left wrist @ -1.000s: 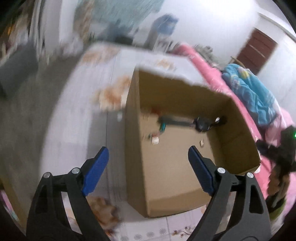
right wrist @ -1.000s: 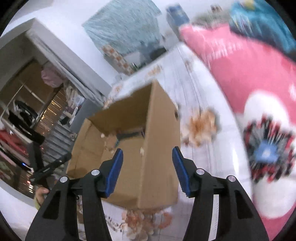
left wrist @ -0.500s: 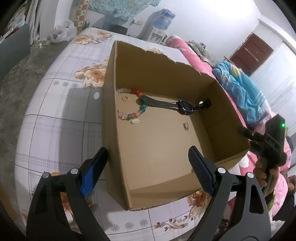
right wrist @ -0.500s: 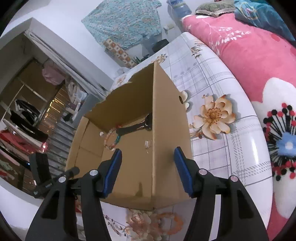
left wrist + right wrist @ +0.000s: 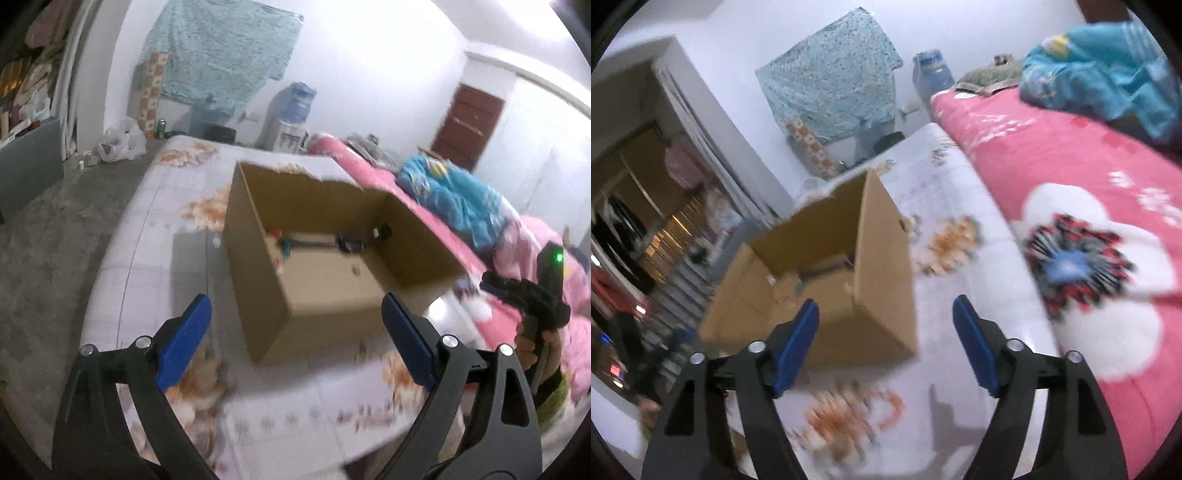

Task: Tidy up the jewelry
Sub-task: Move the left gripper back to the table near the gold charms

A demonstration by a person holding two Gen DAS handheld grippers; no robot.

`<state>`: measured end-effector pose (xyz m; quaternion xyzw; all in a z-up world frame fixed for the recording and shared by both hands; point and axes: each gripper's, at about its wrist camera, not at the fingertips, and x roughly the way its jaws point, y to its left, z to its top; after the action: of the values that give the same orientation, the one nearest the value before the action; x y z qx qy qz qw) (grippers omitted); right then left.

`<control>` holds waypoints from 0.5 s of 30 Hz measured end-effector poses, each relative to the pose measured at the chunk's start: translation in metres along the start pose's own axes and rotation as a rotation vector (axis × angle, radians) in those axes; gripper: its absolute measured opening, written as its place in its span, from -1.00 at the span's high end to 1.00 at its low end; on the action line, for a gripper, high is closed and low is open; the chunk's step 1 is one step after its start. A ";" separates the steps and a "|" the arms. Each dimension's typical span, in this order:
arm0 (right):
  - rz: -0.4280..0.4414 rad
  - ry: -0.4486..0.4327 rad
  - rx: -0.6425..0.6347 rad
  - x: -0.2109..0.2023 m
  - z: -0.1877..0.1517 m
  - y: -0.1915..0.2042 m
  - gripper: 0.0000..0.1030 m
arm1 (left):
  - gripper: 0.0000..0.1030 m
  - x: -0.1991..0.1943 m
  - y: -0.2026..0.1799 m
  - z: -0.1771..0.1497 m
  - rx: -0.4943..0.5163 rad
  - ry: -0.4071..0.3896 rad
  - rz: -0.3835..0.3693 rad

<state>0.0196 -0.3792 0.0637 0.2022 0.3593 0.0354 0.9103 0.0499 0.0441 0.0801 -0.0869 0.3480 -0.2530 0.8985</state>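
Left wrist view shows the left hand-held gripper (image 5: 295, 336) with its blue pads spread wide and opening further, nothing between them, hanging short of the near corner of the cardboard box (image 5: 325, 295). Beyond that, on the box floor toward the far wall, lie the jewelry pieces: a dark wristwatch (image 5: 349, 243) stretched across, a beaded bracelet (image 5: 282, 245) by the left wall, and a small pale item (image 5: 356, 270) nearer the middle; blur hides finer detail. The box stands on a floral bedsheet (image 5: 177, 251), with a pink blanket (image 5: 1052, 155) beside it. Right wrist view has the right hand-held gripper (image 5: 886, 336) also empty, jaws opening, poised off the box's right corner.

Both grippers look to be between picks, so the sensible step is choosing one piece and reaching in. To do it well, I would go over the wall rather than nudge it, since the light box would likely slide. Come down steeply on the bracelet or watch strap, pads straddling it, and close only once low enough to catch it.
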 end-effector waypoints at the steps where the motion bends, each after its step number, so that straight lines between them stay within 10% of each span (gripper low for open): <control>1: -0.041 0.019 -0.042 -0.004 -0.016 0.006 -0.56 | -0.74 -0.001 -0.003 -0.009 0.019 0.033 -0.009; 8: -0.157 0.178 -0.205 0.021 -0.074 0.041 -0.68 | -0.74 0.049 -0.032 -0.066 0.064 0.270 0.002; 15: -0.249 0.271 -0.262 0.059 -0.089 0.053 -0.83 | -0.75 0.085 -0.046 -0.074 0.091 0.283 0.057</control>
<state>0.0082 -0.2875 -0.0117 0.0298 0.4926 -0.0040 0.8697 0.0358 -0.0375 -0.0084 0.0003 0.4618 -0.2527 0.8502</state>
